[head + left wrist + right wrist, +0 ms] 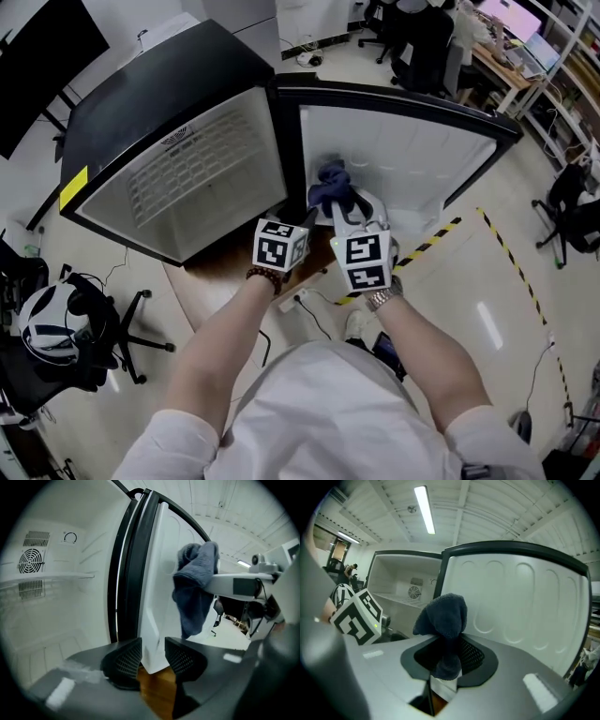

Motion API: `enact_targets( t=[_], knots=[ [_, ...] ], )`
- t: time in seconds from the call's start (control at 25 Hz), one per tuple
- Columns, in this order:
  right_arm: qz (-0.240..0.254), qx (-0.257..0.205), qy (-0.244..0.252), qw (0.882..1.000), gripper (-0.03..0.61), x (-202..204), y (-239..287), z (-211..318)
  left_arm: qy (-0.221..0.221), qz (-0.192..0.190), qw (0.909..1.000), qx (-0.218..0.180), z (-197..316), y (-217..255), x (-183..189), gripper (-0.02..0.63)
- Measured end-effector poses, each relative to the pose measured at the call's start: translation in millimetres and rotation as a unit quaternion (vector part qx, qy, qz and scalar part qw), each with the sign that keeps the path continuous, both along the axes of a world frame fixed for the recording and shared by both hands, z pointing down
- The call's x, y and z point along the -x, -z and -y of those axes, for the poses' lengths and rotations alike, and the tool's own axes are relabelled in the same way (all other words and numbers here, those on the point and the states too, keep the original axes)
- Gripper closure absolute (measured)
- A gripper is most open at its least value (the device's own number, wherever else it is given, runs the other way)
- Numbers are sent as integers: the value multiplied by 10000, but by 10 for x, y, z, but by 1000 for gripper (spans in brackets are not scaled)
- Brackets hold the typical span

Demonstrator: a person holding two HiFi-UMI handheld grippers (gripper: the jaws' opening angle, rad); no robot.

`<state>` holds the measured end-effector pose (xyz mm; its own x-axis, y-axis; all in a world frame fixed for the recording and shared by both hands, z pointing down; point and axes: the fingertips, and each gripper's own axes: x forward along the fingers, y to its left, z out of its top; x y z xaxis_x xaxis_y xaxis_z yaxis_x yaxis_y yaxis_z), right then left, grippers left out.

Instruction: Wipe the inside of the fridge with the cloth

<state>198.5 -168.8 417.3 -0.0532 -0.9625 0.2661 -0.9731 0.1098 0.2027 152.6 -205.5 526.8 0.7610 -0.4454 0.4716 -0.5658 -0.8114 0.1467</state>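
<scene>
On the office floor (450, 309) the fridge (169, 94) stands open; the right claw (449, 658) grips the cloth (446, 613), the left claw (153, 657) gapes empty, and wiping inside seems not yet begun.

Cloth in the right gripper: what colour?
The cloth is dark blue; clearest in the left gripper view.

Our right gripper (449, 660) has its jaws clamped on the dark blue cloth (445, 616), which bunches up above them in front of the fridge door (525, 602) and its white inner liner. Left of the door we see the open fridge compartment (393, 581) with its round fan vent (414, 592), and further left the left gripper's marker cube (358, 616).
</scene>
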Motion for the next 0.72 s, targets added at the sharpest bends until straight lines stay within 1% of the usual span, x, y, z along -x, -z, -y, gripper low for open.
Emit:
enact_targets(
  t=[0.16,0.24,0.52,0.72],
  knots=[
    [49,176,166,9997,489,212,-146,197,-248,72,9997,-7,-176,-20,56,466],
    [82,224,190,9995,489,261,-200,271,-267,87,9996,9,-237,-41,139,466],
    [199,252,129,9994,489,300,-314,442,85,35,9999,78,-243,-66,583,482],
    [115,185,75,9997,489,261,-327,444,261,40,9996,113,-230,-111,791,489]
  ],
)
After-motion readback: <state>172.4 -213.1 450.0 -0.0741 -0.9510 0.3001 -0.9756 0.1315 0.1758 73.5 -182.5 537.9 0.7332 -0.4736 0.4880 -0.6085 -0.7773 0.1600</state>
